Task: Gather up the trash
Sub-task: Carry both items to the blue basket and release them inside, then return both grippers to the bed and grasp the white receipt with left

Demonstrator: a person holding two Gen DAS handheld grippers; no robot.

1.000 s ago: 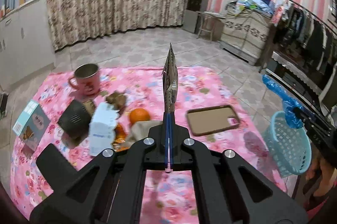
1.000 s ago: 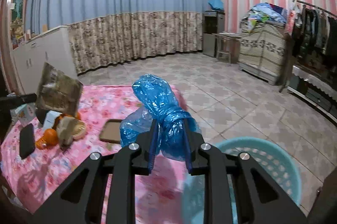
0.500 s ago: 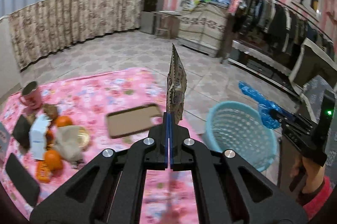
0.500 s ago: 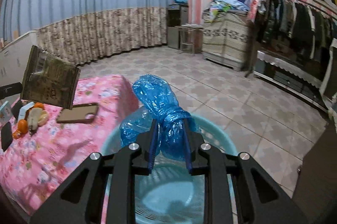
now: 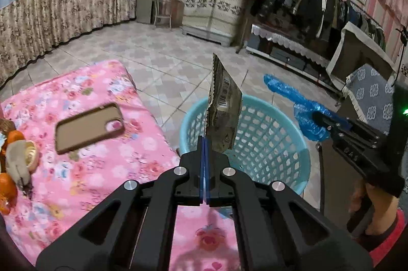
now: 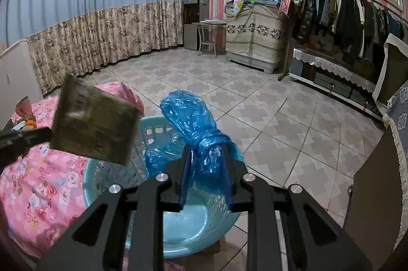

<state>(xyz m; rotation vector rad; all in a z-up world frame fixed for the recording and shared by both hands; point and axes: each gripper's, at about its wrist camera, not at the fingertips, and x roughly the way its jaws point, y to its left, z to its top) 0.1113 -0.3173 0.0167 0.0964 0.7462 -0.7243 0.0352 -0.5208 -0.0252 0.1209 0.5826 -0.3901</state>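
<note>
So the left gripper had its jaws clamped flat on a crinkly snack wrapper, which stood on edge in the middle of the left wrist frame, right over the near rim of the light blue basket. The right gripper was squeezing a knotted blue plastic bag, dead centre in its own view, also hanging above that basket. Basket sat on the tiled floor just beside the pink floral tablecloth. On the cloth, left side of frame, were a brown phone case and some oranges.
</note>
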